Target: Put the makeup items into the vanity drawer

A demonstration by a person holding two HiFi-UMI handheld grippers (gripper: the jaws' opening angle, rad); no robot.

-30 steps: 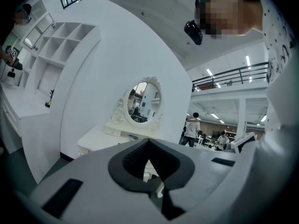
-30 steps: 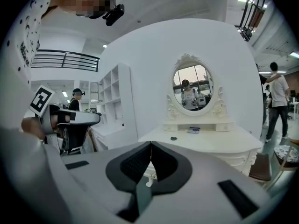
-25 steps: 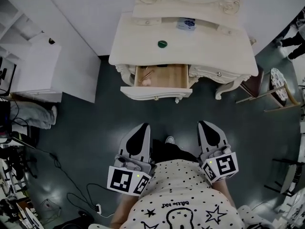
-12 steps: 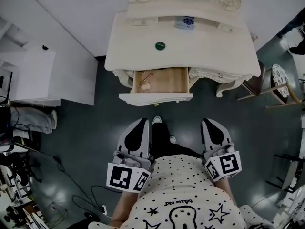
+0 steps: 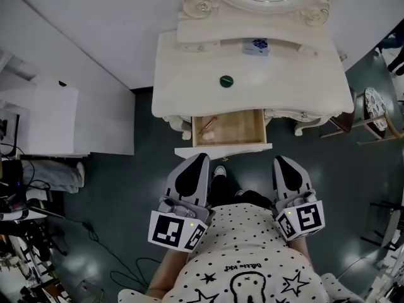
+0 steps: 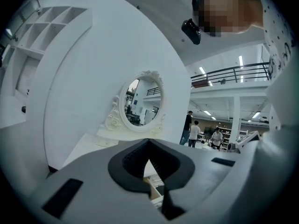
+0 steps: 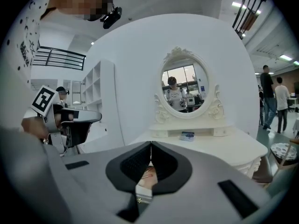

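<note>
Left claw point(image 5: 197, 165): closed tip to tip, empty, held before the vanity drawer point(image 5: 243, 130). The drawer is open under the tabletop's point(image 5: 189, 74) front edge, with a pinkish item point(image 5: 207, 130) at its left end. Green disc point(image 5: 226, 81) sits mid-tabletop. We judge it light, rigid and slick, so grip across its rim. Blue box point(image 5: 257, 46) on the back ledge. Right claw point(image 5: 284, 165): closed, empty. Only the head view shows the disc; the right gripper view shows just the box.

Makeup items point(image 5: 207, 125) lie in open vanity drawer point(image 5: 240, 129).
</note>
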